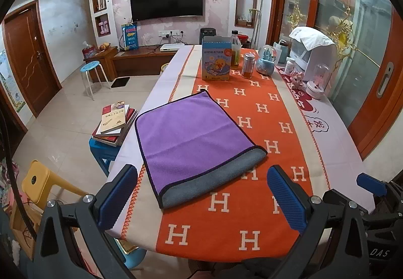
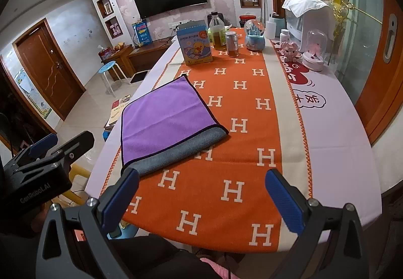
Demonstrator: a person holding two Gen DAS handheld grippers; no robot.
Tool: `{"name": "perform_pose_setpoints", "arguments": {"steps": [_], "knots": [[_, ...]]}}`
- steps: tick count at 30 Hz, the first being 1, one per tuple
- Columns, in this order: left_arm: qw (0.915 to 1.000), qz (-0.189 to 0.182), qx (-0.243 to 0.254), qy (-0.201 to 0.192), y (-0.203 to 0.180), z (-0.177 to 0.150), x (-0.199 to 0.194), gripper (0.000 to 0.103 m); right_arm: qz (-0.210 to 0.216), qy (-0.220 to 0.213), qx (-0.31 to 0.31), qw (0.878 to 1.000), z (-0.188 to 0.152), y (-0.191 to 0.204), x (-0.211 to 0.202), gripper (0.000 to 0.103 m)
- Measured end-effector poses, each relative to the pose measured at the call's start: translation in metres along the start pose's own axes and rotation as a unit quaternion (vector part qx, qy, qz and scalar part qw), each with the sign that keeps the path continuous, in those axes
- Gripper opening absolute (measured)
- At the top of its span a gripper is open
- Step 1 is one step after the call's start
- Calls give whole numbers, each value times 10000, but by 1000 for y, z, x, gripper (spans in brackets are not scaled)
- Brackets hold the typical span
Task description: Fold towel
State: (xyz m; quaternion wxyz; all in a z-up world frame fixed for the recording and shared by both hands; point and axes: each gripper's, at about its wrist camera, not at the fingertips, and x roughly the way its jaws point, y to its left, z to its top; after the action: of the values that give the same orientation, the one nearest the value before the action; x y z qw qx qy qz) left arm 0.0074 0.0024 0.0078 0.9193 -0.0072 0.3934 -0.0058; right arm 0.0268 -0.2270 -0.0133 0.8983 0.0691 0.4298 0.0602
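A purple towel with a grey underside lies folded on the orange H-patterned tablecloth, its grey edge showing along the near side. It also shows in the right wrist view. My left gripper is open and empty, held above the table's near edge just short of the towel. My right gripper is open and empty, to the right of the towel's near edge. The left gripper's body shows at the left of the right wrist view.
At the table's far end stand a blue carton, an oil bottle, a spice jar, a snow globe and a white appliance. Books sit on a blue stool left of the table. A yellow stool stands nearby.
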Motion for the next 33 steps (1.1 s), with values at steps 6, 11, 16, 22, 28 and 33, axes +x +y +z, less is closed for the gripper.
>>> {"name": "perform_pose_setpoints", "arguments": {"steps": [6,11,16,22,28,33], "knots": [[9998,-131,81,137,19,5,7,102,-143,-56,13,9999,-6,9,2,101],[9990,-253,111,342,32,-1,24,102,-259,-75,73,9996,-8,15,10,100],[9977,-347,106,565,45,-7,38,102,-413,-102,87,9991,-11,22,16,100],[9959,-449,-46,789,62,-13,54,102,-611,-145,-171,9979,-9,28,25,100],[9938,-506,-210,965,69,-21,66,102,-636,-47,-399,9972,0,23,37,100],[9923,-475,-367,1085,69,-24,76,102,-558,17,-676,9961,7,18,50,100]]}}
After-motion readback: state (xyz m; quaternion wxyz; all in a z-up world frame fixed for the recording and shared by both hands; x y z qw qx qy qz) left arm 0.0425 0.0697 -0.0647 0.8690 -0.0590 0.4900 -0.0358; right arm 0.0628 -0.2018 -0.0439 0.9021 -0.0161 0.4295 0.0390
